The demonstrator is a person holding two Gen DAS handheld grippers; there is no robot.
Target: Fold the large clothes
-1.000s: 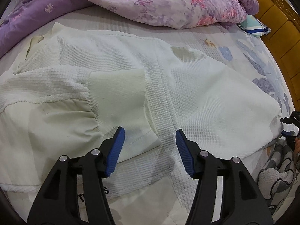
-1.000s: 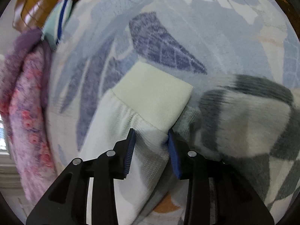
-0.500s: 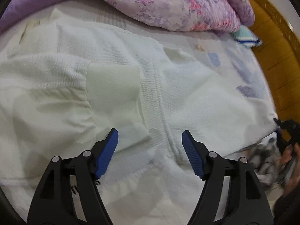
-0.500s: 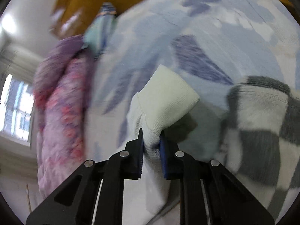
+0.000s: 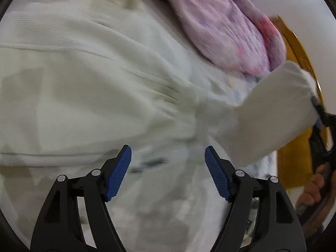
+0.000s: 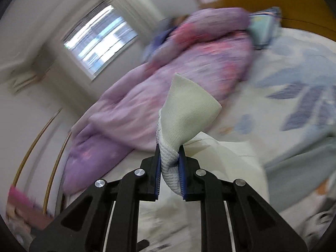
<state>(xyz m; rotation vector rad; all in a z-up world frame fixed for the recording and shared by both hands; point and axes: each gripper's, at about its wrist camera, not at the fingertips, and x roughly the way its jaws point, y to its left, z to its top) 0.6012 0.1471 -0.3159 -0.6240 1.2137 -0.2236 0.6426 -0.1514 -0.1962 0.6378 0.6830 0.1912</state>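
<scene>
A large white knit garment (image 5: 100, 96) lies spread on the bed, blurred in the left wrist view. My left gripper (image 5: 168, 168) is open and empty, close above the garment's body. My right gripper (image 6: 169, 163) is shut on the garment's sleeve (image 6: 170, 166) just behind the cream ribbed cuff (image 6: 189, 107), which sticks up above the fingers. In the left wrist view the lifted sleeve (image 5: 279, 113) stretches up to the right, where the right gripper (image 5: 319, 113) holds its end.
A pink and purple floral quilt (image 6: 159, 96) is bunched along the far side of the bed (image 6: 294, 96), also showing in the left wrist view (image 5: 226, 25). A wooden headboard (image 6: 273, 0) stands behind. A window (image 6: 100, 40) is on the wall.
My right gripper closed on the sleeve near the cuff and lifted it off the bed, swinging toward the garment. My left gripper opened wider and moved closer over the garment.
</scene>
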